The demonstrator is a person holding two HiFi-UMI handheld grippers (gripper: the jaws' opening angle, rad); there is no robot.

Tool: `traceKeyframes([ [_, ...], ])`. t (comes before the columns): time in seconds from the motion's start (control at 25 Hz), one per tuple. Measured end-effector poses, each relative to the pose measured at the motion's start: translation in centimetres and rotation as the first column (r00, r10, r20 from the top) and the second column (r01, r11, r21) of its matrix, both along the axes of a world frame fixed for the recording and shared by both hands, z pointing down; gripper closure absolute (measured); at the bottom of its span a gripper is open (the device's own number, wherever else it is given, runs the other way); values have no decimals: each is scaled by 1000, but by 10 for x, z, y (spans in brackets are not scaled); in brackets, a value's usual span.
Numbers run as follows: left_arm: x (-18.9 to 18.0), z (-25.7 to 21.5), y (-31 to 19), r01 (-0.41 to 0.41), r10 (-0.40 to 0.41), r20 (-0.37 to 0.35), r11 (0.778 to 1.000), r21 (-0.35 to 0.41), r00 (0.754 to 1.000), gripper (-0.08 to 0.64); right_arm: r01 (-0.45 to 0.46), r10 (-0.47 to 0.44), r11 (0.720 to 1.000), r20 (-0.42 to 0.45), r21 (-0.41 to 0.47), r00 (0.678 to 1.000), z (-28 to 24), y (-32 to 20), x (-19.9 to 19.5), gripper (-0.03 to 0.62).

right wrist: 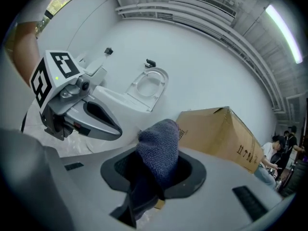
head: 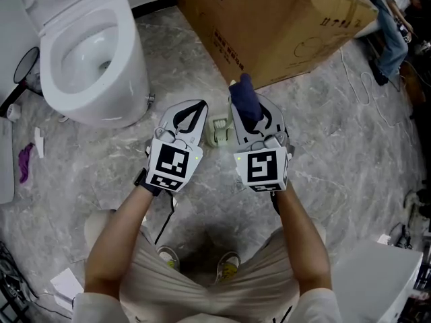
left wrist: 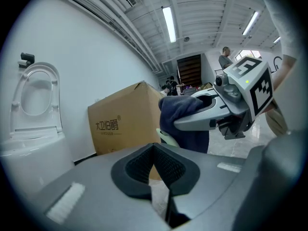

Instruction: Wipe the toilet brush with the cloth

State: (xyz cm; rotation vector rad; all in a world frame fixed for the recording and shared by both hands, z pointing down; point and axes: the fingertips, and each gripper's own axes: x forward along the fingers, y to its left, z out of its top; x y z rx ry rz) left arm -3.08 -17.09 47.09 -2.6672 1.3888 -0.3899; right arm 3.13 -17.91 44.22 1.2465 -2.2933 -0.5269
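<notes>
A dark blue cloth (head: 244,98) sticks up out of my right gripper (head: 246,110), which is shut on it; in the right gripper view the cloth (right wrist: 159,150) bulges from between the jaws of that gripper (right wrist: 154,177). My left gripper (head: 192,115) is level with it on the left, jaws shut with nothing between them (left wrist: 155,158). A small pale green object (head: 219,132) lies on the floor between the two grippers; I cannot tell whether it belongs to the toilet brush. In the left gripper view it (left wrist: 166,137) peeks out behind the cloth (left wrist: 185,112).
A white toilet (head: 94,59) with its lid up stands at the far left. A large cardboard box (head: 269,25) is straight ahead. A purple scrap (head: 25,161) lies at the left edge, and a white box (head: 377,281) at the near right. The floor is grey marble.
</notes>
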Motion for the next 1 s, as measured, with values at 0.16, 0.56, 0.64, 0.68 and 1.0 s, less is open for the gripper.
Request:
traceKeyframes([
  [0.16, 0, 0, 0, -3, 3, 2, 1000, -3, 1000, 558, 16, -18, 999, -45, -47, 999, 22, 0, -4, 466],
  [0.56, 2, 1, -3, 0, 0, 2, 1000, -6, 1000, 558, 37, -50, 989, -91, -141, 995, 64, 4, -2, 466],
  [0.64, 3, 2, -4, 0, 0, 2, 1000, -6, 1000, 558, 36, -50, 987, -83, -158, 995, 69, 5, -1, 466],
  [0.68, 3, 2, -4, 0, 0, 2, 1000, -6, 1000, 558, 37, -51, 986, -81, -165, 995, 72, 6, -1, 466],
  [1.0, 8, 2, -6, -3, 3, 2, 1000, -6, 1000, 558, 46, -70, 979, -118, -199, 990, 93, 12, 0, 466],
])
